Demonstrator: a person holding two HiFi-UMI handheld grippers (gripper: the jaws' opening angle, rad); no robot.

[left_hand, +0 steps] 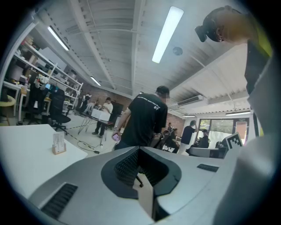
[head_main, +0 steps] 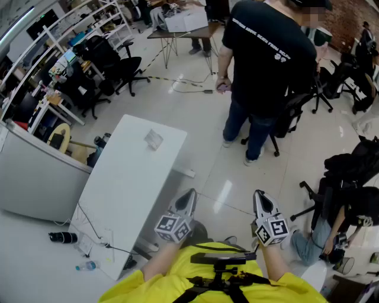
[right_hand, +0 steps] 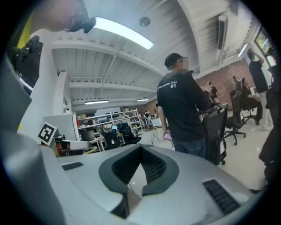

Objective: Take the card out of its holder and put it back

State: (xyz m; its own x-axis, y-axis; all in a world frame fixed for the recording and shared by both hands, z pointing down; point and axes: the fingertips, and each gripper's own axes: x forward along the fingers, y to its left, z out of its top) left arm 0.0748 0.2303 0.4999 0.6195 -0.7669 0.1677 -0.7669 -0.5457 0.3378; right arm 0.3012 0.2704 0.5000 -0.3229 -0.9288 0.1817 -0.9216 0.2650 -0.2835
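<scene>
Both pressed together & empty, left claw [head_main: 189, 196] and right claw [head_main: 260, 197] hang near the body, prob. b/c card [left_hand: 58, 140], upright in its holder [left_hand: 59, 150] far up the counter [head_main: 121, 195], isn't reached yet.

Glossy pale floor [head_main: 195, 118] filled centre. White table [head_main: 118, 201] stood lower left; shelving [head_main: 83, 23] and black office chairs [head_main: 121, 68] lined upper left. Brick wall [head_main: 349, 18] closed upper right. Ceiling strip light [left_hand: 167, 33] glowed overhead; windows [left_hand: 219, 127] showed at right.
</scene>
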